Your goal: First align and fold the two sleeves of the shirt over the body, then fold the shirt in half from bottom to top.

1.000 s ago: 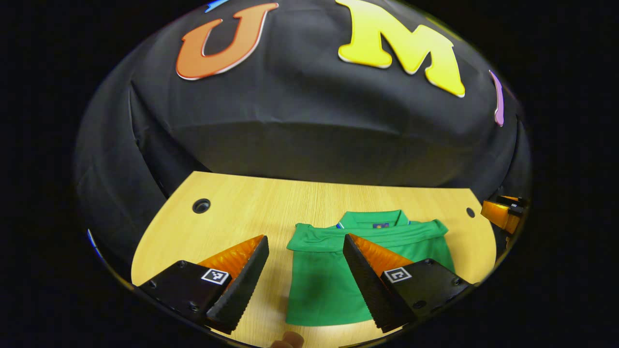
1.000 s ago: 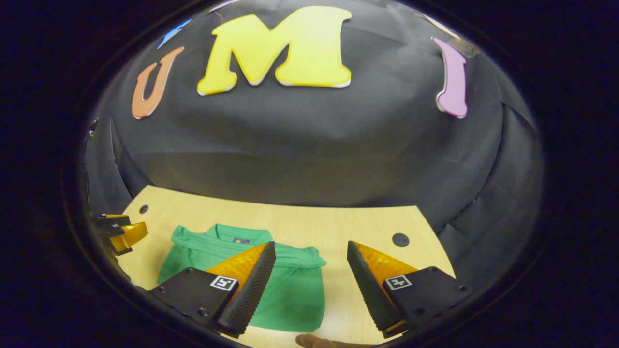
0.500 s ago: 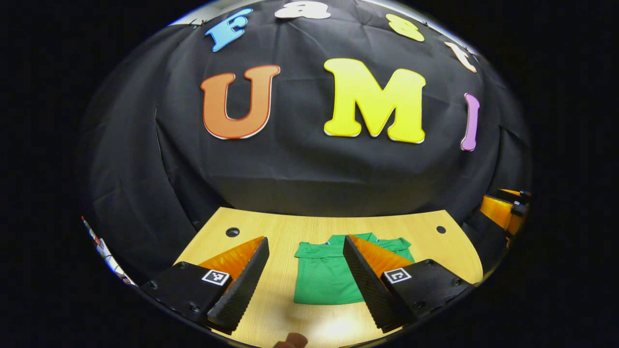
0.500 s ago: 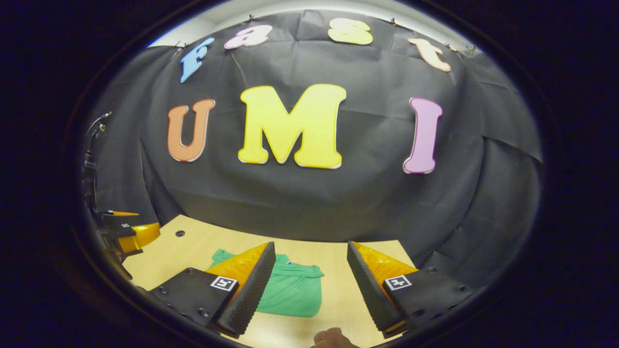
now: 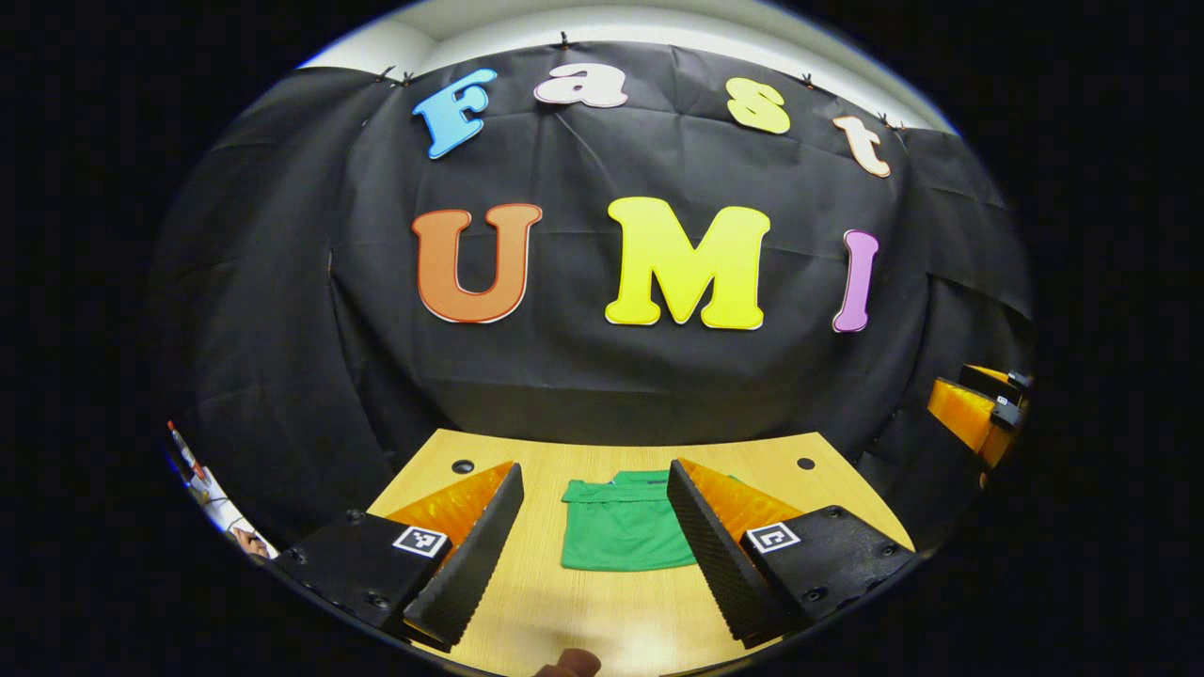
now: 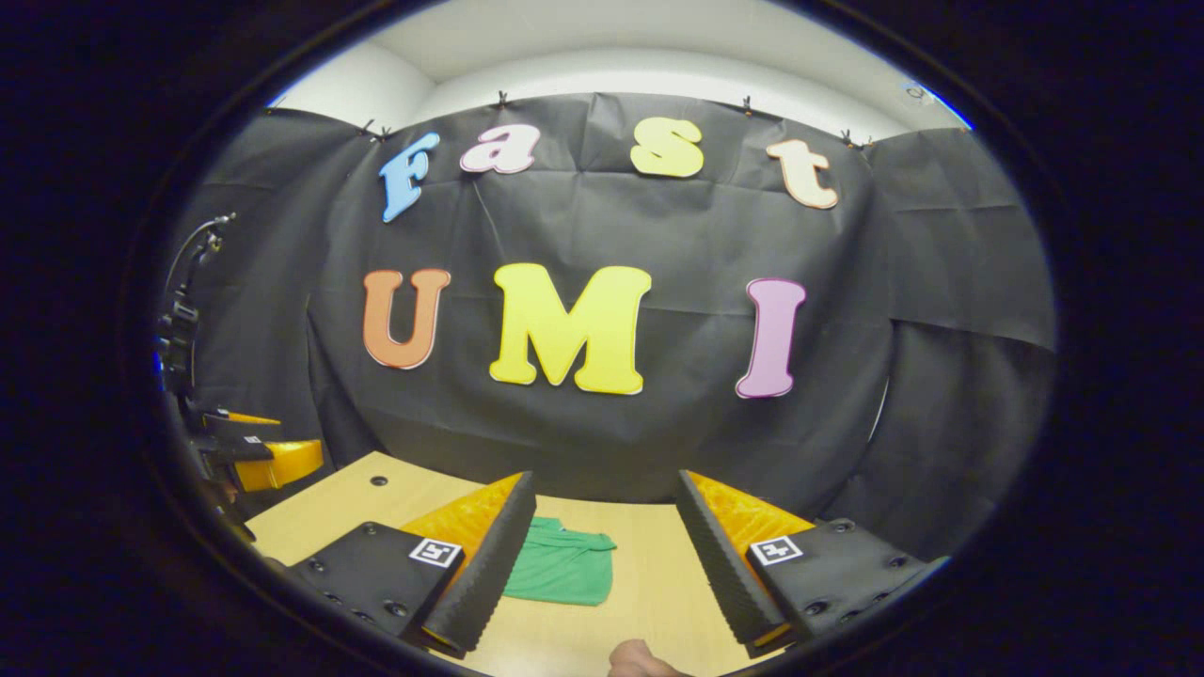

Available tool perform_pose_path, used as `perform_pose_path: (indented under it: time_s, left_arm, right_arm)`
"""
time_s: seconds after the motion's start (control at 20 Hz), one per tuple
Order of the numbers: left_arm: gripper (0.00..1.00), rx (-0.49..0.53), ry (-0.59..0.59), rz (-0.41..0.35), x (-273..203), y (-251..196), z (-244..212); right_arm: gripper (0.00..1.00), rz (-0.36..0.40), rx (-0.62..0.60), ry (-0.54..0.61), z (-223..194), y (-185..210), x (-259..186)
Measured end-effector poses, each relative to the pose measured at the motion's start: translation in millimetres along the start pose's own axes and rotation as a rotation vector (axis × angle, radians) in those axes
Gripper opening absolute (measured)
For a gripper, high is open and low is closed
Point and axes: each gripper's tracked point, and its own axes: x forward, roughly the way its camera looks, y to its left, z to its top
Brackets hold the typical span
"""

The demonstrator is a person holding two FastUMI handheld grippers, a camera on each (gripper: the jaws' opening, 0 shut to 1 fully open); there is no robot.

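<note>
The folded shirt (image 5: 625,527) lies flat near the middle of the tabletop (image 5: 527,602), toward its far edge. The left claw (image 5: 594,545) and right claw (image 6: 607,564) hang above the near edge, both released, grasping nothing, well apart from the shirt.

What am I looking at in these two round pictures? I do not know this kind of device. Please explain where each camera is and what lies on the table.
A person holds one two-finger gripper in each hand, and a camera rides on each. The left gripper view looks along the left gripper; the right gripper view looks along the right gripper. Both are open and hold nothing. On the wooden table lies a green shirt, its sleeves folded in. A fingertip of the holding hand shows at the bottom edge. Behind stands the booth's black cloth wall.
</note>
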Motion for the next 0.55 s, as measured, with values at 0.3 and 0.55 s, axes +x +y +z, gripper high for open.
perform_pose_path:
  time_s: [0.3, 0.55]
  left_arm:
    - [0.99, 0.002, -0.020, 0.021, -28.6, 4.9, -15.0]
    - [0.99, -0.039, -0.034, 0.021, -39.2, -5.2, -19.0]
  right_arm:
    - [0.95, 0.003, 0.003, 0.034, -27.5, 14.9, -40.3]
    - [0.93, 0.033, -0.012, 0.074, -45.1, 28.5, -43.3]
